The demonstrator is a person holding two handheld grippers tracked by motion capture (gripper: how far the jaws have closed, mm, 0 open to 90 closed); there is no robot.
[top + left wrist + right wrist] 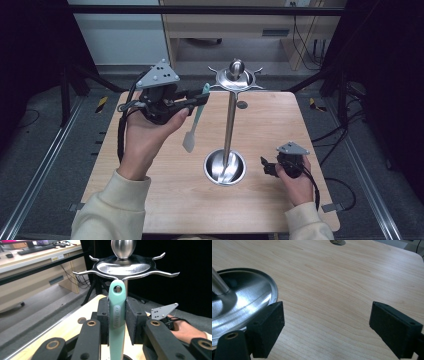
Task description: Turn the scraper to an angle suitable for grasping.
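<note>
Left tongs point(117, 315) pinch spatula point(117, 322) handle, hole end just below rack point(125, 266) hook at 12 o'clock. Risk: hole misses hook tip, spatula slips or knocks rack over. Right tongs point(325, 327) spread, idle above tabletop point(332, 277).

One mint spatula point(193, 125); one steel utensil stand point(229, 125); two hand-held grippers: left point(200, 97), right point(264, 166); one table point(165, 195).

A laboratory recording bay. Black metal framing point(200, 9) and dark curtains enclose the light wooden table point(165, 200). A beige desk carrying keyboards point(35, 249) stands behind.
</note>
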